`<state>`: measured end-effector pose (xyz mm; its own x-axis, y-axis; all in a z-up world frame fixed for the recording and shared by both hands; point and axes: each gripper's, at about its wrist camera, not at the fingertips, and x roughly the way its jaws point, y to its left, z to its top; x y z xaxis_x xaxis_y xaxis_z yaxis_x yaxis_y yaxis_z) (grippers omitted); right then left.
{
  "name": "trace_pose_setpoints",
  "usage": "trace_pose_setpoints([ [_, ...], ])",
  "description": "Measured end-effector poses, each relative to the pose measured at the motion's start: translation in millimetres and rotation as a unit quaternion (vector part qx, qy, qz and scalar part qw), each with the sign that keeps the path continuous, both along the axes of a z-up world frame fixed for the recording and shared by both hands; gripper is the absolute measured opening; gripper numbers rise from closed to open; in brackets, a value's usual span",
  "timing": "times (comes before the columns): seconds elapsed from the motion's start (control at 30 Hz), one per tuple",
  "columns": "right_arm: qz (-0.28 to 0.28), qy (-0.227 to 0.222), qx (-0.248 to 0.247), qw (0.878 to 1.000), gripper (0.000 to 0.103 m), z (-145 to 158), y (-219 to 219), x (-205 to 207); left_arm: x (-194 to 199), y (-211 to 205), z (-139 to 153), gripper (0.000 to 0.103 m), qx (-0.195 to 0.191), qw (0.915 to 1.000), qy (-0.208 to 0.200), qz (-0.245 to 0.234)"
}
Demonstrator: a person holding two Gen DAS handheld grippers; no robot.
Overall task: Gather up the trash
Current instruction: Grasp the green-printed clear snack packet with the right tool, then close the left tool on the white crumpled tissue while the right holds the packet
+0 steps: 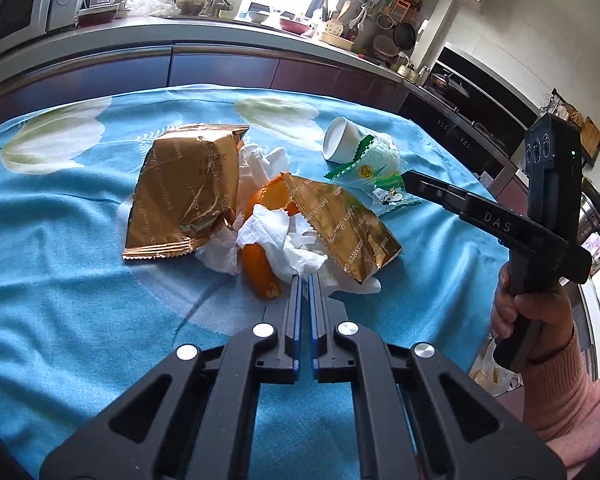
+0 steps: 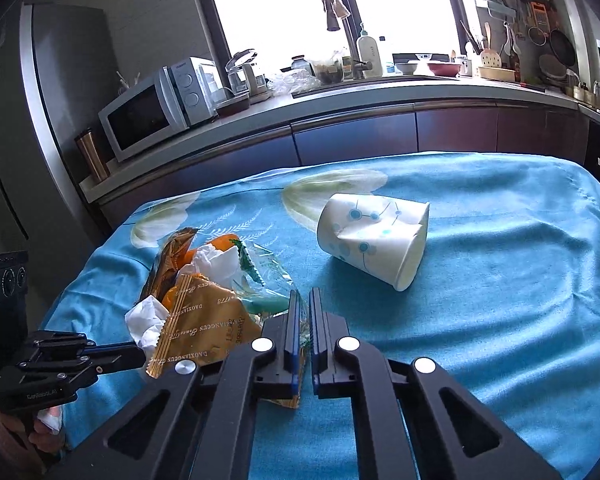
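Left gripper [image 1: 305,280] pressed together at tissue [image 1: 276,236], right gripper [image 2: 305,296] pinching clear wrapper [image 2: 268,276], dented paper cup [image 2: 374,236] on its side, inside unseen, blue-clothed counter [image 2: 500,280]

Both wrist views look down, close, sharing trash pile [image 1: 268,216]

The right gripper [image 2: 305,300] has its jaws closed on a clear wrapper [image 2: 274,280] beside a dented paper cup [image 2: 374,236].
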<state>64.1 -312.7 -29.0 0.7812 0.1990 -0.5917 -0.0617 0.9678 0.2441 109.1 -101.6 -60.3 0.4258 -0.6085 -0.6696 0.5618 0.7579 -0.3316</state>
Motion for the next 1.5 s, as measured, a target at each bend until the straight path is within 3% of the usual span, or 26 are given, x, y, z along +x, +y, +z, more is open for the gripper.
trace_pose_setpoints([
  [0.33,0.011,-0.022,0.026,0.999,0.003,15,0,-7,-15,22,19,0.001,-0.017,0.9995,-0.028,0.002],
  [0.47,0.013,-0.020,0.036,0.999,0.003,13,-1,-6,-12,19,13,0.032,-0.007,0.9997,-0.023,-0.003],
  [0.73,0.012,-0.011,0.045,0.999,0.003,6,-5,-4,0,-9,-3,0.039,0.028,0.9995,-0.008,-0.010],
  [0.83,0.011,-0.009,0.052,0.999,0.003,3,-7,-4,4,-13,-2,0.037,0.031,0.9994,-0.011,-0.010],
  [0.93,0.013,-0.005,0.059,0.998,0.003,0,-8,-3,8,-15,-1,0.008,0.024,0.9996,-0.003,-0.013],
  [1.2,0.012,-0.011,0.067,0.998,0.003,2,-10,-4,-6,-9,11,0.006,0.014,0.9994,-0.029,-0.011],
  [1.5,0.023,-0.024,0.079,0.996,0.003,11,-6,-8,-26,27,31,0.005,0.000,0.9983,-0.059,0.004],
])
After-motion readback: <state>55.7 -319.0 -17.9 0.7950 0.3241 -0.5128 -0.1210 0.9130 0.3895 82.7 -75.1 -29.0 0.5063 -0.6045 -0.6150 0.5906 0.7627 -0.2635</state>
